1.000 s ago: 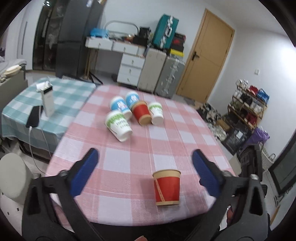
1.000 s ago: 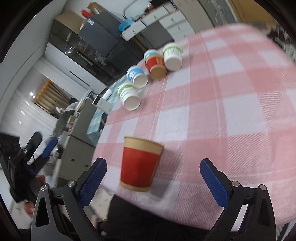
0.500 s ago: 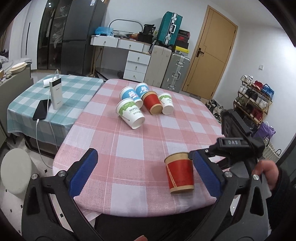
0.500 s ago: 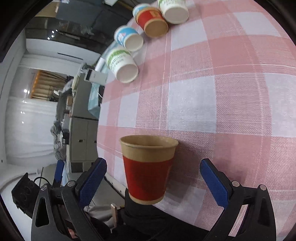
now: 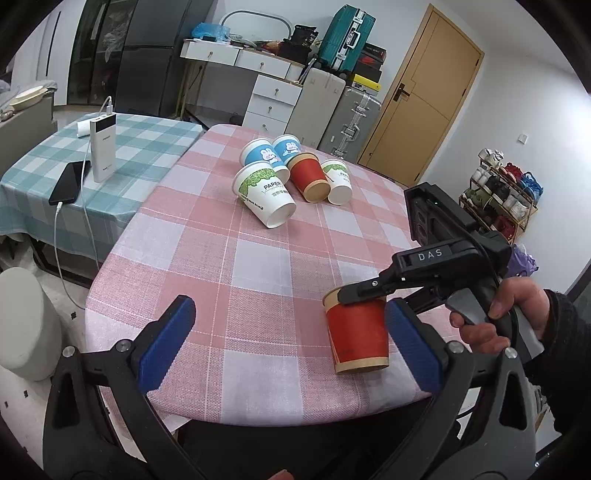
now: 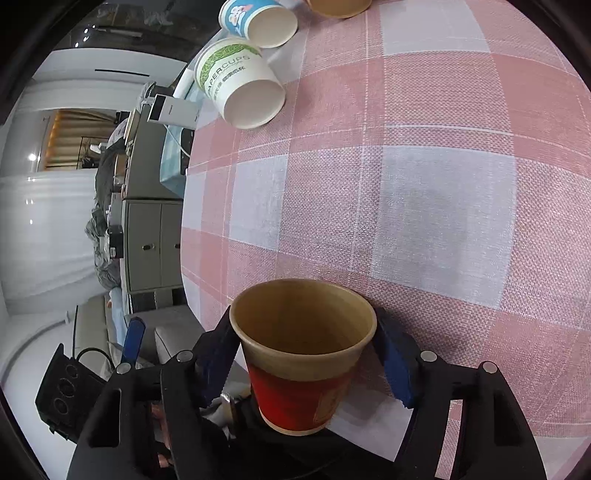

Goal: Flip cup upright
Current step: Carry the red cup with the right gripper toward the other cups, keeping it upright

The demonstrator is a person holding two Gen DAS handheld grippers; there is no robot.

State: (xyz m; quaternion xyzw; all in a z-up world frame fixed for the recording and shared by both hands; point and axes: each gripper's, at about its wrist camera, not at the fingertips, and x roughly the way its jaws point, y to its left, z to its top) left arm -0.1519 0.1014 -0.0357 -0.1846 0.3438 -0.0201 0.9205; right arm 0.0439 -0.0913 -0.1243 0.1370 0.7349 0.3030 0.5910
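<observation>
Upright red cup [image 6: 300, 384], brown-rimmed, pinched by right gripper [image 6: 306, 356].

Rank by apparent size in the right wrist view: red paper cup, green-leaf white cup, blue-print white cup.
1. Red paper cup, largest, but nearest the camera.
2. Green-leaf white cup.
3. Blue-print white cup, partly cropped, so unsure.

This is a lived-in room of a home. A table [image 5: 221, 266] under a pink checked cloth fills the middle of the left wrist view, with a second table [image 5: 147, 147] in teal check at the left. Behind them, across the top of the frame, stand a white drawer unit [image 5: 275, 98], stacked suitcases [image 5: 340, 37] and a wooden door [image 5: 424, 92], and a shoe rack [image 5: 506, 192] sits at the right edge.
</observation>
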